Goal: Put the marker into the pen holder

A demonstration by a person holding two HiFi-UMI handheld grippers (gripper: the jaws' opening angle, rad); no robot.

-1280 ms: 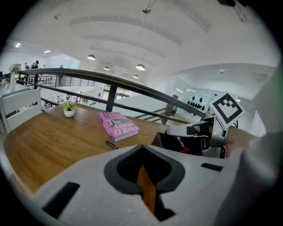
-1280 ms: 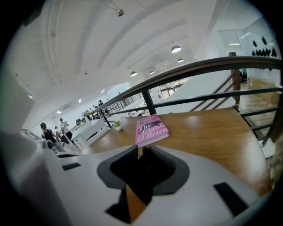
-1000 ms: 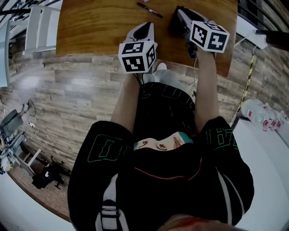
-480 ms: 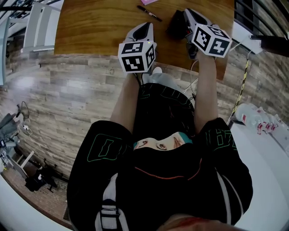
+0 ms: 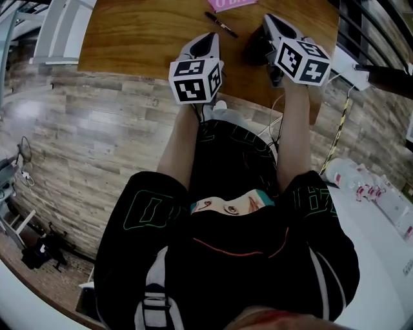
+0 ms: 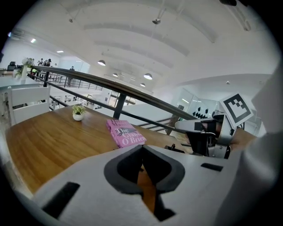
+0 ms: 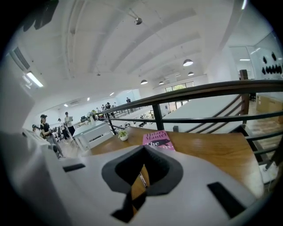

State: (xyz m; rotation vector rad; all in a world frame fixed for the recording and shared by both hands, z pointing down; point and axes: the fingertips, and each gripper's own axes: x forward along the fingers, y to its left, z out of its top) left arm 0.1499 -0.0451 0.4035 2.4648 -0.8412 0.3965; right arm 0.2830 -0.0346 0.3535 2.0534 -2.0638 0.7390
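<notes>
Wooden table (image 5: pixel 142 38), upper frame: marker (image 5: pixel 221 24) lies loose on it near a pink book (image 6: pixel 125 133), in no container. White pot (image 6: pixel 78 117) holds a small plant (left of book). Left gripper (image 6: pixel 142 147) jaws closed, empty. Right gripper (image 7: pixel 144 148) jaws have just been closing and now meet, empty.

In the head view, the pink book (image 5: pixel 235 3) is cut off by the top edge, so only its lower strip is shown. At upper right, a dark object (image 5: pixel 253 48) is half covered by the right gripper (image 5: pixel 271 22) and cannot be identified. In the right gripper view, the marker (image 7: pixel 142 178) is seen only as a sliver through the gap below the joined jaw tips. The book's lower edge is hidden there by the gripper's body. The people (image 7: pixel 44 126) at far left are too small to be made out.
</notes>
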